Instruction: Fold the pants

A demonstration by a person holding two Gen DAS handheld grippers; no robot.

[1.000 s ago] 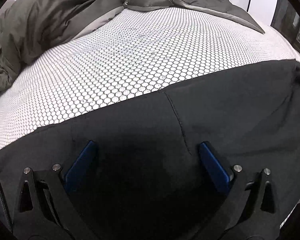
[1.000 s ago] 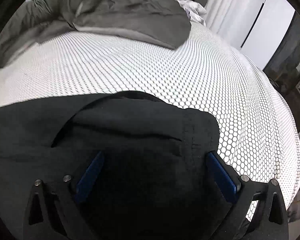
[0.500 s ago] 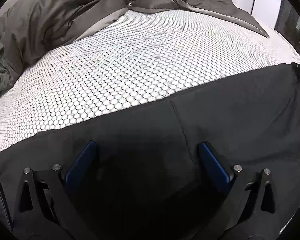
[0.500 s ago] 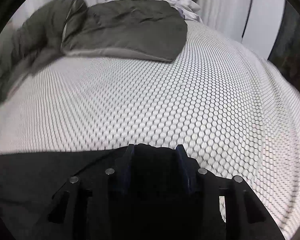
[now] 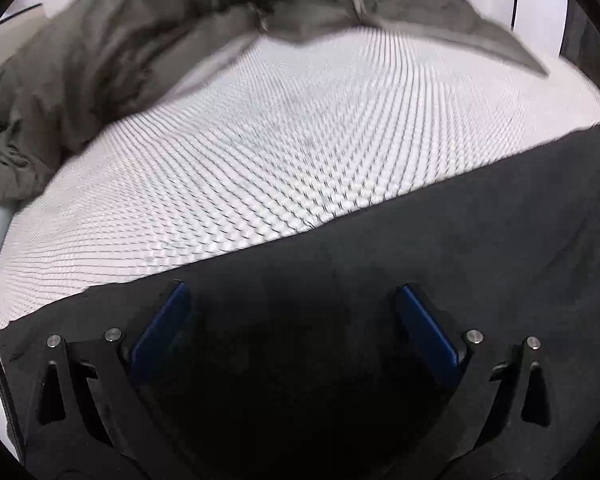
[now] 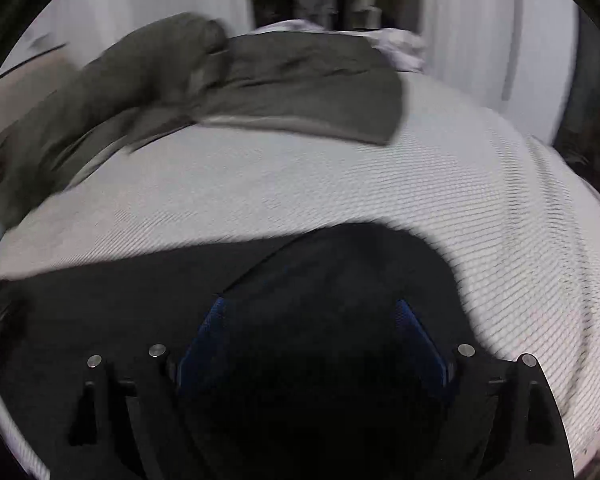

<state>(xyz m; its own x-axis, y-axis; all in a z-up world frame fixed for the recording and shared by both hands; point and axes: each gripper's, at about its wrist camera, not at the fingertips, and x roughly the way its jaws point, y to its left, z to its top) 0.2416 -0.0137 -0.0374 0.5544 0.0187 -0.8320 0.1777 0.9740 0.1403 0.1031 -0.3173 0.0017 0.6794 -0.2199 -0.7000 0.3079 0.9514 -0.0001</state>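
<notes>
Black pants [image 5: 440, 232] lie flat across the near part of a bed with a white honeycomb-patterned cover [image 5: 300, 128]. My left gripper [image 5: 292, 300] is open, its blue pads [image 5: 160, 332] spread wide just above the pants' cloth. In the right wrist view the pants [image 6: 120, 300] have a folded-over rounded end [image 6: 352, 256]. My right gripper [image 6: 310, 312] is open over that end, with blue pads [image 6: 204, 336] apart. Both views are blurred by motion.
A crumpled dark grey duvet [image 5: 120, 40] is piled at the far side of the bed; it also shows in the right wrist view [image 6: 220, 84]. White curtains [image 6: 480, 40] and a dark doorway stand behind. The bed edge drops off at the right [image 6: 588, 360].
The right gripper shut on the pants' end half a second ago and has now opened again, with the end lying folded over. The left gripper stayed open and shifted slightly over the pants.
</notes>
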